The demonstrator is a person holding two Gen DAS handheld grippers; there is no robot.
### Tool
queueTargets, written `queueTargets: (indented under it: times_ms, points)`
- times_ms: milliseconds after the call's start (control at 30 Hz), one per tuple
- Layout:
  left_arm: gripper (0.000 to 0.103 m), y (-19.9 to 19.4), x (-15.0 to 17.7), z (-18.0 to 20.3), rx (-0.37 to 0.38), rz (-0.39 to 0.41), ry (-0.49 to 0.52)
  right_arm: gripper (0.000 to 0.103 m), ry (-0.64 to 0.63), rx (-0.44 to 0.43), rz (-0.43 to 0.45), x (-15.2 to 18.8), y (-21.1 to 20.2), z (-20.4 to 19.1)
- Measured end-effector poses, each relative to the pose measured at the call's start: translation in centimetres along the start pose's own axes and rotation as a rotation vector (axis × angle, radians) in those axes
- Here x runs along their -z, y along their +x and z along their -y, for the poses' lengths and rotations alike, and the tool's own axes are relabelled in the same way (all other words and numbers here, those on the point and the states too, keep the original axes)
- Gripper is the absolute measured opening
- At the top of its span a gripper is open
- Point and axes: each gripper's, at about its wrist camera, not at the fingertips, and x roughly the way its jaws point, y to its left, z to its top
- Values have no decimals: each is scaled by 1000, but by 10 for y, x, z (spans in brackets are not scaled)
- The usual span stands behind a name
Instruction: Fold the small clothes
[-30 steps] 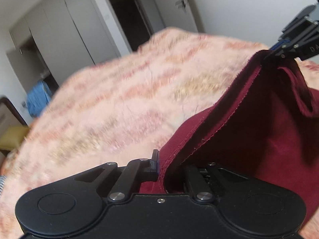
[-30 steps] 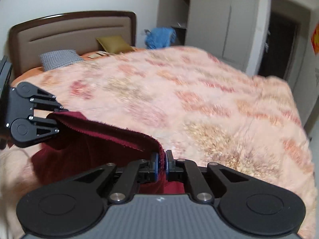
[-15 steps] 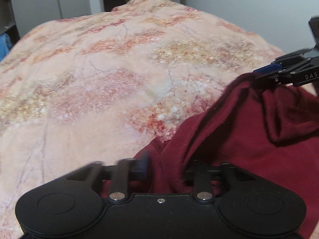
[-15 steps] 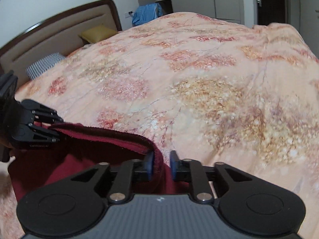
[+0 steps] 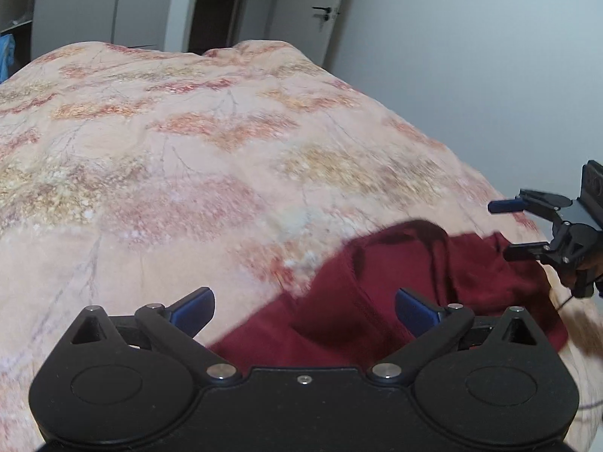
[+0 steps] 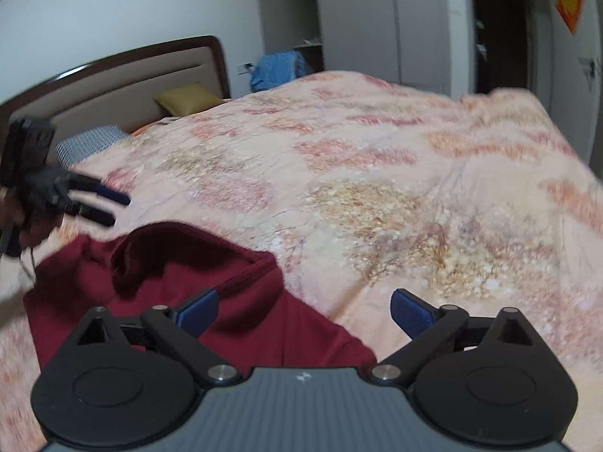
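Observation:
A dark red garment [image 5: 377,301] lies loosely folded on the pink patterned bedspread [image 5: 188,150]; it also shows in the right wrist view [image 6: 211,293]. My left gripper [image 5: 303,307] is open and empty, just above the garment's near left edge. My right gripper [image 6: 303,307] is open and empty, over the garment's right edge. The right gripper shows open at the far right of the left wrist view [image 5: 501,229]. The left gripper shows open at the left of the right wrist view [image 6: 113,209].
The bedspread [image 6: 377,188] covers a wide bed. A headboard [image 6: 124,79], a yellow pillow [image 6: 188,100] and a grey pillow [image 6: 90,143] are at its far end. Blue cloth [image 6: 279,69] hangs by the wardrobe. A dark doorway [image 5: 222,3] lies beyond the bed's foot.
Both grippers have opened and let go of the red garment's edge. The garment has dropped onto the bedspread, and both grippers have drawn back from it.

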Motion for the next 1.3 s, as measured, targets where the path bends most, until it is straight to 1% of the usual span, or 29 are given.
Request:
queueTargets:
  times_ms: [67, 133, 200, 267, 300, 367, 400, 433, 467, 500, 533, 567, 633, 667, 733, 800, 833, 867, 900, 933, 967, 1000, 1033, 1067, 1133, 1167, 1233, 1300]
  points:
    - [102, 3, 13, 9, -26, -38, 52, 103, -79, 0, 15, 10, -10, -19]
    - [102, 8, 27, 22, -66, -73, 134, 103, -168, 9, 19, 23, -16, -40]
    - [102, 12, 38, 34, -121, -59, 206, 103, -260, 30, 3, 36, -16, -60]
    - [101, 16, 42, 43, -175, -47, 243, 102, -345, 49, -19, 47, -12, -77]
    - [101, 18, 42, 47, -190, -40, 253, 102, -382, 59, -34, 53, -8, -82]
    - [99, 23, 43, 54, -208, -33, 279, 100, -424, 85, -38, 61, -2, -89]
    - [94, 26, 43, 57, -219, -33, 292, 98, -419, 85, -32, 63, 0, -89]
    - [88, 28, 43, 59, -223, -32, 300, 92, -403, 82, -23, 64, 0, -87]
    - [85, 28, 42, 60, -224, -26, 297, 82, -382, 84, -18, 64, 0, -86]
    - [78, 27, 41, 60, -225, -11, 283, 75, -361, 92, -19, 63, -1, -82]
    - [75, 24, 39, 58, -227, 9, 259, 61, -336, 100, -17, 61, -1, -78]
    - [75, 21, 37, 55, -233, 34, 227, 44, -306, 99, -7, 59, -3, -73]
    - [74, 13, 32, 45, -259, 100, 144, 32, -236, 107, 22, 55, -8, -62]
    - [74, 9, 30, 40, -279, 126, 101, 29, -194, 120, 40, 54, -11, -55]
    - [74, 2, 23, 24, -344, 160, 8, 28, -89, 141, 66, 50, -16, -39]
    - [75, -1, 18, 8, -415, 149, -80, 28, 27, 167, 79, 48, -18, -19]
    - [76, -1, 16, 0, -441, 136, -122, 34, 82, 187, 78, 48, -18, -9]
    - [77, -2, 14, -8, -457, 123, -166, 43, 129, 204, 76, 50, -19, 1]
    - [81, -4, 14, -15, -467, 115, -201, 49, 172, 231, 81, 51, -20, 11]
    - [83, -6, 15, -20, -481, 115, -231, 60, 209, 262, 89, 54, -22, 19]
    - [85, -9, 16, -24, -492, 117, -253, 66, 242, 284, 98, 56, -25, 25]
    - [87, -13, 17, -27, -494, 121, -270, 69, 270, 295, 110, 60, -28, 31]
    - [91, -17, 19, -27, -491, 128, -284, 78, 288, 305, 121, 62, -32, 34]
    - [93, -22, 19, -28, -487, 139, -294, 86, 293, 315, 129, 64, -36, 34]
    - [100, -33, 21, -22, -491, 170, -302, 94, 266, 329, 145, 69, -46, 28]
    - [100, -39, 21, -18, -497, 188, -296, 98, 245, 330, 152, 71, -52, 23]
    - [101, -54, 20, -7, -511, 220, -277, 102, 205, 332, 155, 74, -61, 11]
    - [102, -72, 18, 5, -520, 252, -258, 103, 166, 346, 153, 80, -69, -4]
